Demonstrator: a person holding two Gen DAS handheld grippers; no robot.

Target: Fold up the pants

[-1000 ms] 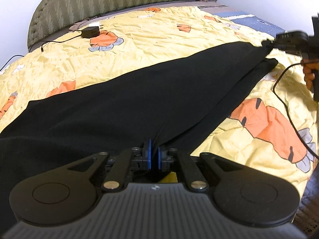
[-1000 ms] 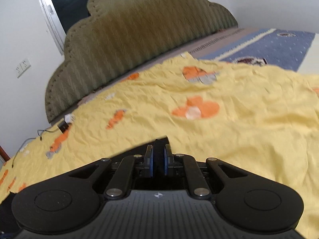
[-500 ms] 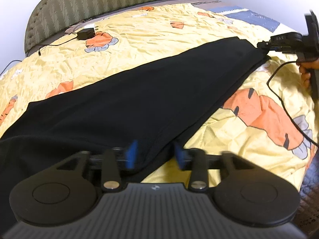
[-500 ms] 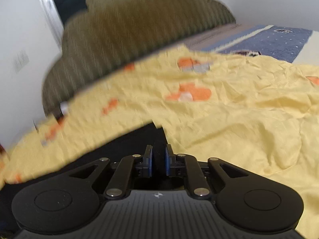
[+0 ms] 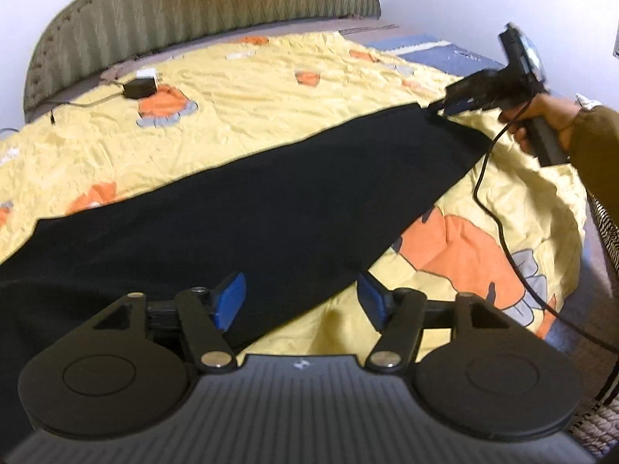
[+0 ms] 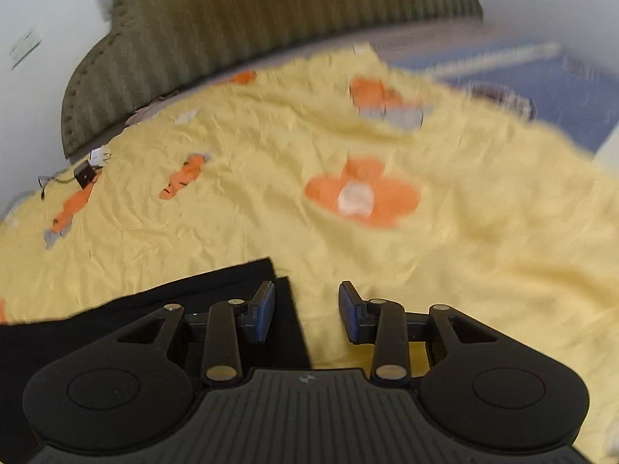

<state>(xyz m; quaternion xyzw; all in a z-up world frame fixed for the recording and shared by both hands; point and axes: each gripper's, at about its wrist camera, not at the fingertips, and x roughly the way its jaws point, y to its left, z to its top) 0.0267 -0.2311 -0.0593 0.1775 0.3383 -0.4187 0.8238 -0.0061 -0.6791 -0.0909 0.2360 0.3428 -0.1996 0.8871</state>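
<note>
Both pairs of blue fingers [image 5: 231,301] are wide apart and hold nothing. We see the long black cloth pants [image 5: 247,208] lying flat on the yellow bedspread [image 5: 271,104], ready for folding.

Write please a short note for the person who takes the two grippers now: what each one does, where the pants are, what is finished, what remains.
Left gripper: jaws wide open, holding nothing, low over the near edge of the pants.
Right gripper: jaws also open, empty, at the far leg end.
Pants: black, lying flat on the yellow bedspread, one leg laid on the other, stretched long between the two grippers.
Done: the lengthwise fold; both ends are let go.
Left: probably fold the length over, leg end toward waist, then once more.
Mind the black cable beside the pants.
</note>
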